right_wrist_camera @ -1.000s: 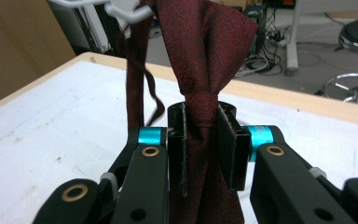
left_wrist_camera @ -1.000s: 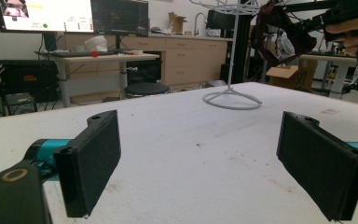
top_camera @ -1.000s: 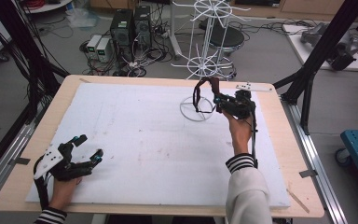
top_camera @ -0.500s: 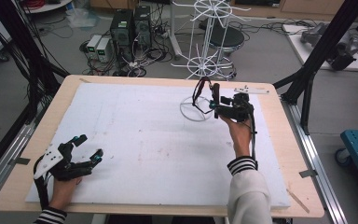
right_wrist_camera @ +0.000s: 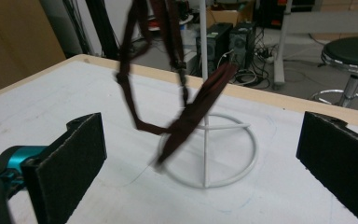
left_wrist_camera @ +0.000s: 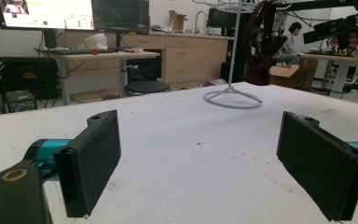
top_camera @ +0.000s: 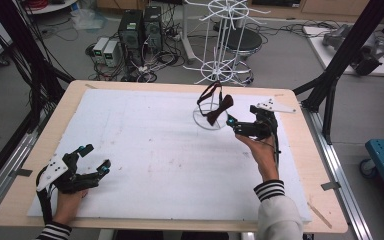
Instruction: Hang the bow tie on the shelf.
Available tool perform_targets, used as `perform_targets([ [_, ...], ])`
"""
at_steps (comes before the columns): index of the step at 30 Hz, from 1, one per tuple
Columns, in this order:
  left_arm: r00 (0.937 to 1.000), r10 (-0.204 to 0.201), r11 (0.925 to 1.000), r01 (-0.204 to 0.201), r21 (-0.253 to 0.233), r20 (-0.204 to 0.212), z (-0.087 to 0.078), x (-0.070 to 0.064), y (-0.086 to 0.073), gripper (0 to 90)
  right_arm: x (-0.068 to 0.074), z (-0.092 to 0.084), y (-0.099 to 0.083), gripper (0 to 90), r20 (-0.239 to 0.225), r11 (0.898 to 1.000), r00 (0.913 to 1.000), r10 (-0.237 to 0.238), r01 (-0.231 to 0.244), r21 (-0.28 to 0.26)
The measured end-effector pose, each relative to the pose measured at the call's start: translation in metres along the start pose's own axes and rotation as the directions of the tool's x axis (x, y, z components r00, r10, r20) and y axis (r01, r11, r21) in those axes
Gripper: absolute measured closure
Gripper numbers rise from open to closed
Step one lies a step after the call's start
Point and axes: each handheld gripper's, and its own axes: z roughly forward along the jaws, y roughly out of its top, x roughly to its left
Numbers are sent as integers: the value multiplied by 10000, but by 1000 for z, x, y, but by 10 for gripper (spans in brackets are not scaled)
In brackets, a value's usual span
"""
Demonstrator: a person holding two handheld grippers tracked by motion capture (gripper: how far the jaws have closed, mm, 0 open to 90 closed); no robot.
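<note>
Bow tie (top_camera: 216,106) hangs by its strap from the white rack (top_camera: 215,30), upper centre of the high view, dangling over the ring base. Right gripper (top_camera: 232,121) sits just beside it, jaws wide and empty, likely clear of the hung tie. Left gripper (top_camera: 94,159) rests idle at lower left, jaws wide, empty.

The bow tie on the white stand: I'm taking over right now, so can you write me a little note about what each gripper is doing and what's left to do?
Right gripper: open, holding nothing, just beside the hanging bow tie.
Left gripper: open, holding nothing, resting low at the near left of the white mat.
Bow tie: dark brown, hanging by its strap from the white wire stand at the far side of the mat; it looks blurred in the right gripper view, so it may be swinging.
Done: bow tie is on the stand and let go.
Left: probably just check that it hangs steady and draw the right gripper away.
</note>
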Motion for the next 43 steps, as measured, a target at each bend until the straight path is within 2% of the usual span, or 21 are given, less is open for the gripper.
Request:
perform_targets([
  [4, 10000, 4, 10000, -4, -37, 7, 0, 0, 0, 139, 4, -18, -10, 6, -219, 9976, 9983, -548, 538, -431],
  [5, 10000, -22, 10000, 22, -43, 5, 0, 0, 0, 139, 5, -24, -13, 6, -293, 9963, 9969, -732, 718, -463],
  [6, 10000, -17, 10000, 17, -31, 1, 0, 0, 0, 139, 7, -29, -14, 5, -346, 9949, 9946, -982, 974, -244],
  [7, 10000, -10, 10000, 10, -32, 3, 0, 0, 0, 139, 7, -29, -14, 5, -346, 9949, 9946, -982, 974, -244],
  [8, 10000, -19, 10000, 19, -45, 7, 0, 0, 0, 139, 10, -35, -17, 6, -408, 9915, 9915, -1235, 1216, -455],
  [9, 10000, 7, 10000, -7, -48, 8, 0, 0, 0, 139, 13, -42, -22, 6, -450, 9859, 9895, -1376, 1324, -1021],
  [10, 10000, 16, 10000, -16, -42, 9, -1, 0, 0, 139, 18, -53, -31, 6, -626, 9816, 9876, -1442, 1347, -1352],
  [13, 10000, 25, 10000, -25, -78, 9, -1, 0, 0, 139, 19, -61, -40, 6, -692, 9765, 9843, -1622, 1500, -1549],
  [16, 10000, 40, 10000, -40, -88, 7, -1, 0, 0, 139, 19, -71, -58, 6, -717, 9723, 9860, -1507, 1347, -1908],
  [19, 10000, 42, 10000, -41, -86, 3, -1, 0, 0, 139, 18, -75, -67, 5, -710, 9718, 9878, -1384, 1217, -2019],
  [20, 10000, 32, 10000, -32, -93, 5, -1, 0, 0, 139, 17, -79, -76, 6, -753, 9708, 9890, -1276, 1089, -2138],
  [22, 10000, 78, 9999, -78, -103, -8, -1, -1, 0, 139, 17, -81, -80, 6, -741, 9712, 9899, -1206, 1022, -2154],
  [26, 9999, 132, 9999, -132, -95, 5, -1, -1, 0, 139, 16, -90, -100, 6, -560, 9580, 9934, -1001, 810, -2749],
  [27, 10000, 93, 9999, -93, -122, -13, -1, -1, 0, 139, 17, -93, -108, 5, -435, 9513, 9944, -967, 795, -2979],
  [29, 10000, 86, 9999, -86, -127, -14, -1, -1, 0, 139, 17, -94, -115, 6, -312, 9479, 9940, -1051, 906, -3054],
  [36, 10000, 89, 9999, -89, -133, -10, -1, -1, 0, 139, 18, -86, -128, 5, -274, 9511, 9943, -1029, 903, -2952],
  [39, 9999, 147, 9999, -147, -89, -4, -1, -1, 0, 139, 15, -86, -129, 6, -247, 9553, 9960, -862, 756, -2858],
  [41, 9999, 143, 9999, -143, -85, 0, -1, -1, 0, 139, 13, -84, -130, 5, -261, 9620, 9972, -699, 604, -2663],
  [43, 9999, 158, 9998, -158, -150, -11, -2, -1, -1, 139, 13, -84, -130, 5, -231, 9615, 9973, -697, 610, -2681],
])
